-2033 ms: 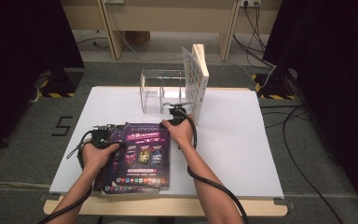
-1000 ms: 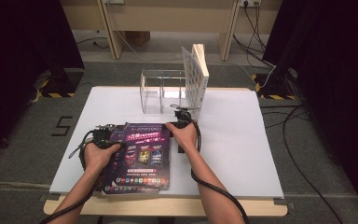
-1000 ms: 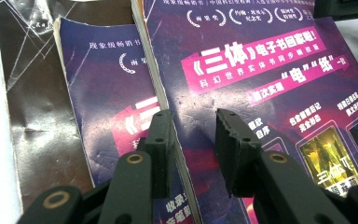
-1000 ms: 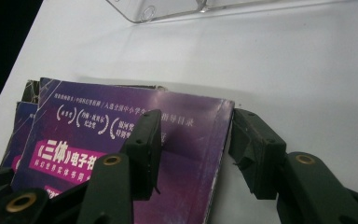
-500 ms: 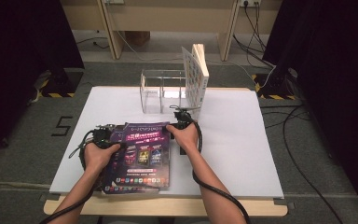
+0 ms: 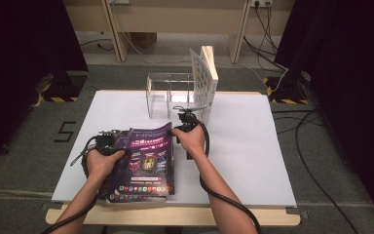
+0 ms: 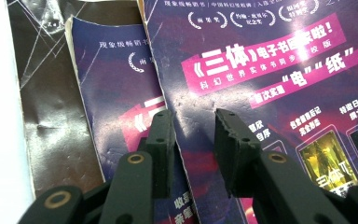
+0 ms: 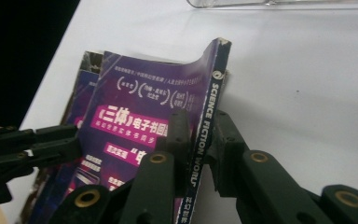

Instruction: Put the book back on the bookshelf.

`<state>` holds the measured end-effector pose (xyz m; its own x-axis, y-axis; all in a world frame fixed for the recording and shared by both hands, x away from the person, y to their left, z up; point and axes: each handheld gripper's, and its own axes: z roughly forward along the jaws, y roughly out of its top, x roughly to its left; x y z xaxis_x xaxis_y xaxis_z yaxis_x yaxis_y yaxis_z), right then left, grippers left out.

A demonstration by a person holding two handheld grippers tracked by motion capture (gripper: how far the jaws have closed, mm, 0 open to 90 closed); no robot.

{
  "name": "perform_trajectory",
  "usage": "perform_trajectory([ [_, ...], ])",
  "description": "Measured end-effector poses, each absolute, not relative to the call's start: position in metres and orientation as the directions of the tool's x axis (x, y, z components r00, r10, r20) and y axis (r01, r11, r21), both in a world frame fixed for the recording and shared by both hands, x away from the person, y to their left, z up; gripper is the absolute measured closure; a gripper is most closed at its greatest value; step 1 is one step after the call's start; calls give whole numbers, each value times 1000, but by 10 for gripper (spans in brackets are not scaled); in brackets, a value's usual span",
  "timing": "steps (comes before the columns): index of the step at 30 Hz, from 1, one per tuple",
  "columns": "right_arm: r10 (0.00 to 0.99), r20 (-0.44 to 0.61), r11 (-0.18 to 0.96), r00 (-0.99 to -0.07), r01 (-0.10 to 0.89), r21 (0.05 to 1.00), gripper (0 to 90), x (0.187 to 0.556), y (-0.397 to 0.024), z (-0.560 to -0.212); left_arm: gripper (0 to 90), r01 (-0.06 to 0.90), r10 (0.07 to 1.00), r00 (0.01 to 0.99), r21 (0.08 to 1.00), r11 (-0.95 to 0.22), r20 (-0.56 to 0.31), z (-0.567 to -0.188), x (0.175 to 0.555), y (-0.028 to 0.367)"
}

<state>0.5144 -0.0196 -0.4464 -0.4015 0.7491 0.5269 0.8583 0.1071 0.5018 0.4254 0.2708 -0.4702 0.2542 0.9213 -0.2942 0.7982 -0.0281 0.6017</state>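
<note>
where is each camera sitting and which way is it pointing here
High view: above the person's side of the table, looking forward and down; both forearms, left gripper and right gripper show.
Left gripper view: on the left gripper, looking down on the top magazine; its black jaws stand apart over the cover's edge.
Right gripper view: on the right gripper, looking along the magazine's spine; its jaws have just been closing and clamp it.
Shared: every view shows the purple magazine.
</note>
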Motion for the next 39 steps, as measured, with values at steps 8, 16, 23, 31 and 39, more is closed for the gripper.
perform_trajectory([
  [8, 721, 575, 46, -386, 855, 517, 838, 507, -21, -436, 646, 752, 916, 246, 658, 27, -318, -467, 415, 286],
  [16, 716, 561, 32, -415, 823, 567, 846, 500, -19, -420, 587, 720, 914, 246, 692, 49, -321, -466, 395, 297],
  [23, 718, 540, 30, -439, 795, 606, 847, 493, -23, -410, 575, 710, 914, 242, 701, 61, -325, -469, 386, 299],
  [31, 717, 520, 16, -464, 757, 653, 847, 485, -28, -394, 567, 706, 917, 237, 705, 64, -321, -468, 383, 301],
  [39, 721, 496, 5, -484, 719, 695, 847, 476, -31, -379, 562, 711, 917, 241, 701, 56, -318, -472, 381, 300],
])
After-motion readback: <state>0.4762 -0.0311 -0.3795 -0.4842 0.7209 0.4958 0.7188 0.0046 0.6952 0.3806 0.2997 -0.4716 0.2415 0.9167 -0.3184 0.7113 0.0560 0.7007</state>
